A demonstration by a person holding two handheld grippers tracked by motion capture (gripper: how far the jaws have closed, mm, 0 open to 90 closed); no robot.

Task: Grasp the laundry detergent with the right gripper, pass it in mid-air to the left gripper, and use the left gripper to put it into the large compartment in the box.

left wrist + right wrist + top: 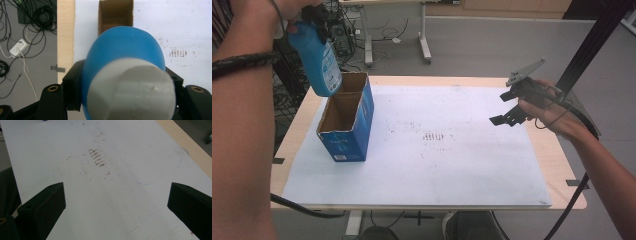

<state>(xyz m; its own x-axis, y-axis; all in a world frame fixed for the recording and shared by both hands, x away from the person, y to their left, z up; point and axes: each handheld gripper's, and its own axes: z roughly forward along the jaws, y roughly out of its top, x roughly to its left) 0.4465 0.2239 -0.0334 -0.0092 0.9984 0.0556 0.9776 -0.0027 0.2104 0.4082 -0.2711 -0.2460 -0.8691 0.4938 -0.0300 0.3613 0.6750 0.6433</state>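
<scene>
**Bottle held over the open box**

The white mat (422,165) covered the table. At its left stood the blue carton (347,127), open-topped. Your left gripper (318,20) pinched the blue bottle (319,62) above it; your right gripper (512,107), far right, hung with jaws spread.

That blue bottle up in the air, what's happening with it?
A person holds a gripper in each hand. The left gripper is clamped on the blue bottle near its grey cap, holding it above the open cardboard box at the left of the white mat. The bottle is not inside the box yet. The right gripper hovers open over the mat's right side, holding nothing.
</scene>
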